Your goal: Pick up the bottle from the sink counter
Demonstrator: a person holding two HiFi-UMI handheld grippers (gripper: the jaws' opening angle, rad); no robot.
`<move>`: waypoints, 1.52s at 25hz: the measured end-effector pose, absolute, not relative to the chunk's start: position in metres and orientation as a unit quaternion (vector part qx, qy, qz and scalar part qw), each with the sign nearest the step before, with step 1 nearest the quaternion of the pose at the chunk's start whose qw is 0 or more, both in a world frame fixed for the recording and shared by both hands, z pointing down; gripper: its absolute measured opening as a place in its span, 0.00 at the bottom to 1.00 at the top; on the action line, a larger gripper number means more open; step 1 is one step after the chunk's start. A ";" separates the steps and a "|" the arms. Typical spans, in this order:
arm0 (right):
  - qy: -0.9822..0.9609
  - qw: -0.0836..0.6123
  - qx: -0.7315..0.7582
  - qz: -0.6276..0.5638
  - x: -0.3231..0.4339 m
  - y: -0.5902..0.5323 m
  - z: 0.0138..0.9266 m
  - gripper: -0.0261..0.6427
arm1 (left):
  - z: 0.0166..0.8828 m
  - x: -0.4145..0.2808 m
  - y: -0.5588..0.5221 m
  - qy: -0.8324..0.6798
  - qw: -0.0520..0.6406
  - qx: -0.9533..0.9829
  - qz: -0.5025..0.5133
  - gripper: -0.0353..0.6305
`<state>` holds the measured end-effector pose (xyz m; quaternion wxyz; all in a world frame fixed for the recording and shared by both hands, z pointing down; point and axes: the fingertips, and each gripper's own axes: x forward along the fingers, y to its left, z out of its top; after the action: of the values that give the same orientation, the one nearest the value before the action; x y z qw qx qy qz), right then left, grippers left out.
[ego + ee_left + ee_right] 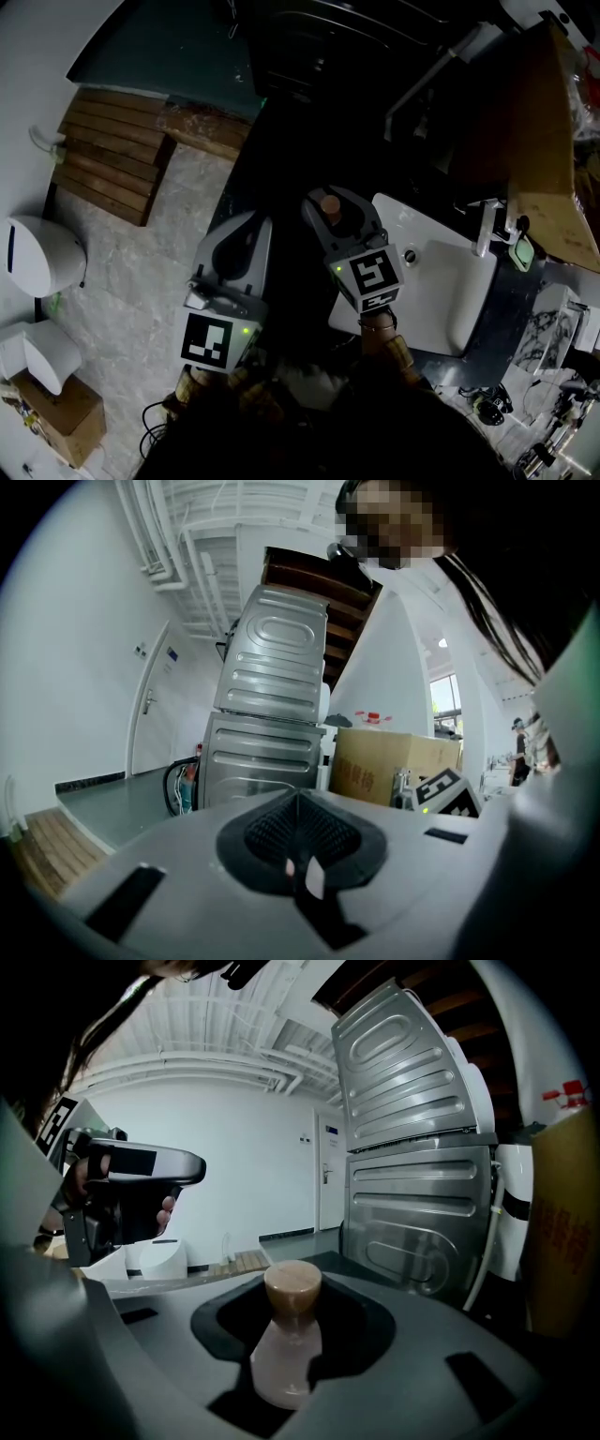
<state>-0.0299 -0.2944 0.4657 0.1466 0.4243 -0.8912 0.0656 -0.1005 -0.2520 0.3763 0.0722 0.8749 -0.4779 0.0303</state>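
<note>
My right gripper (334, 195) is clenched on the bottle (285, 1335). The pale body is wedged between the two jaws, with the rounded brown cap (330, 202) uppermost. In the head view the bottle sits at the left corner of the white sink (417, 223), over dark ground. I cannot tell whether its base rests on anything. My left gripper (300, 803) is beside the right one but apart from it, its jaws pressed together with nothing between them.
</note>
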 end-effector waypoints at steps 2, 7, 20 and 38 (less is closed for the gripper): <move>-0.890 0.146 0.426 0.071 -0.029 -0.295 0.466 0.23 | 0.374 -0.100 -0.252 -0.477 0.070 0.876 0.029 0.09; -0.886 0.130 0.435 0.097 -0.024 -0.295 0.463 0.23 | 0.364 -0.100 -0.253 -0.476 0.065 0.877 0.026 0.09; -0.885 0.115 0.446 0.065 -0.015 -0.287 0.418 0.23 | 0.331 -0.087 -0.247 -0.463 0.038 0.885 0.008 0.09; -0.891 0.060 0.451 -0.001 -0.002 -0.238 0.308 0.23 | 0.267 -0.051 -0.219 -0.413 -0.018 0.910 -0.041 0.09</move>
<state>-0.0018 -0.2380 0.3081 0.0598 0.4510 -0.8905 -0.0009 -0.0508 -0.2192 0.2666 -0.0184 0.9097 -0.4129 -0.0408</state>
